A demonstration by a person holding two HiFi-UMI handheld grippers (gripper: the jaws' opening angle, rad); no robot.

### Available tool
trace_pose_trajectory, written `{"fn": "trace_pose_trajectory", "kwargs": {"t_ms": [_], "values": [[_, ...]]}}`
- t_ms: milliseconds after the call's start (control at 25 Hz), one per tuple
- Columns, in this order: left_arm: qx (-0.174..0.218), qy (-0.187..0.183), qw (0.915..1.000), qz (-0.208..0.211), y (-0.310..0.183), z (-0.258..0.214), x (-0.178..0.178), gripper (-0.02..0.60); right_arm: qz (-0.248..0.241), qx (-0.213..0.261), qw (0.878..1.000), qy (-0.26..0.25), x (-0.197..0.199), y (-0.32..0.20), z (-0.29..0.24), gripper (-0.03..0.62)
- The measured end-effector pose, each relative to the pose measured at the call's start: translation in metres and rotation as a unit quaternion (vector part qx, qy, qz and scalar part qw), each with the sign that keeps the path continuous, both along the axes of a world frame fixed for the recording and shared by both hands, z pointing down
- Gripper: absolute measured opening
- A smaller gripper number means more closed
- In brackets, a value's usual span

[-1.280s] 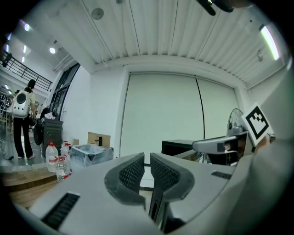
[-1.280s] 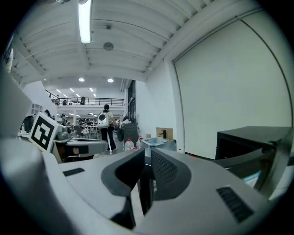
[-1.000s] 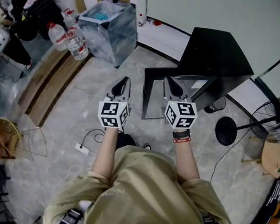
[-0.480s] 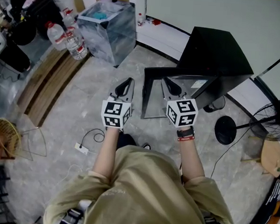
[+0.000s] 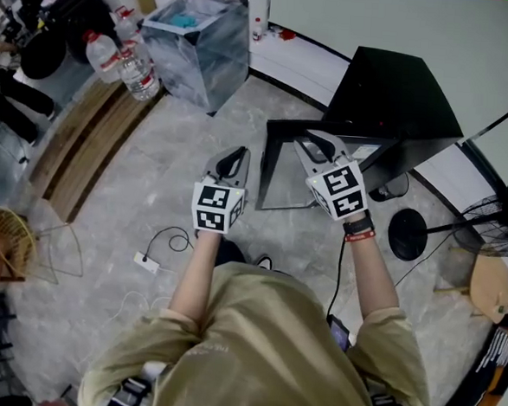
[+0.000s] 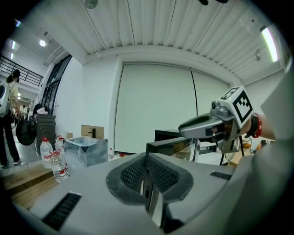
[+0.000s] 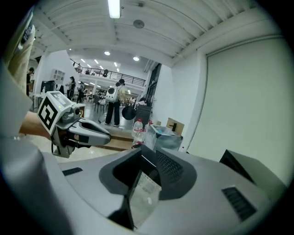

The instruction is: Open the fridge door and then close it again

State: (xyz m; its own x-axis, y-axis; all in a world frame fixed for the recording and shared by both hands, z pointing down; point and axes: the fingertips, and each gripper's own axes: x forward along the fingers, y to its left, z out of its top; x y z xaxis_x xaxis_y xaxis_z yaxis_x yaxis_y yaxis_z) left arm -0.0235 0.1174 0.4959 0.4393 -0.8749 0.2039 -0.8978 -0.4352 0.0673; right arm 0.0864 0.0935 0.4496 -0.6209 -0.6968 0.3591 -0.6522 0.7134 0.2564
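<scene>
So the biggest thing here is the grey marbled floor (image 5: 141,199), which takes up most of the head view. On it, up against the white wall, sits a little black fridge (image 5: 392,86). The fridge door (image 5: 281,128) is swung wide open toward the person, standing out at roughly a right angle from the cabinet.

Left of the fridge there's a boxy bin (image 5: 195,46) with a cloudy plastic liner. Beside that a wooden step (image 5: 80,142) runs along the floor. A black floor fan (image 5: 496,215) stands off to the right, with a round black stand base (image 5: 408,236) just near it.

The right gripper (image 5: 314,146) is up at the top edge of the open door. Its jaws have just been opening, and the door's edge sits in the gap between them, so it looks more like a loose straddle than a real clamp.

The left gripper (image 5: 234,157) hangs in the air just left of the door, not touching it. Its jaws are pressed together with nothing in them.

Smaller stuff: a few clear water bottles (image 5: 137,72) with red caps are bunched by the bin, and a white power strip (image 5: 144,262) lies on the floor with its cable curling off. There's also a black and red band (image 5: 357,230) on the right wrist.
</scene>
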Motion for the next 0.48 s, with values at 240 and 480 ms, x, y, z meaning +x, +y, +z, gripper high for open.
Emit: {"fn": "trace_pose_trajectory", "kwargs": {"t_ms": [240,480], "values": [[-0.045,-0.009,0.9989,0.002,0.005,0.028,-0.002,0.034,-0.066,0.004,0.99,0.126,-0.003,-0.011,0.014,0.156],[-0.098,-0.025,0.9949,0.009,0.006,0.065,-0.004,0.037,-0.119,-0.001,0.97,0.21,-0.008,-0.024,0.031,0.196]]}}
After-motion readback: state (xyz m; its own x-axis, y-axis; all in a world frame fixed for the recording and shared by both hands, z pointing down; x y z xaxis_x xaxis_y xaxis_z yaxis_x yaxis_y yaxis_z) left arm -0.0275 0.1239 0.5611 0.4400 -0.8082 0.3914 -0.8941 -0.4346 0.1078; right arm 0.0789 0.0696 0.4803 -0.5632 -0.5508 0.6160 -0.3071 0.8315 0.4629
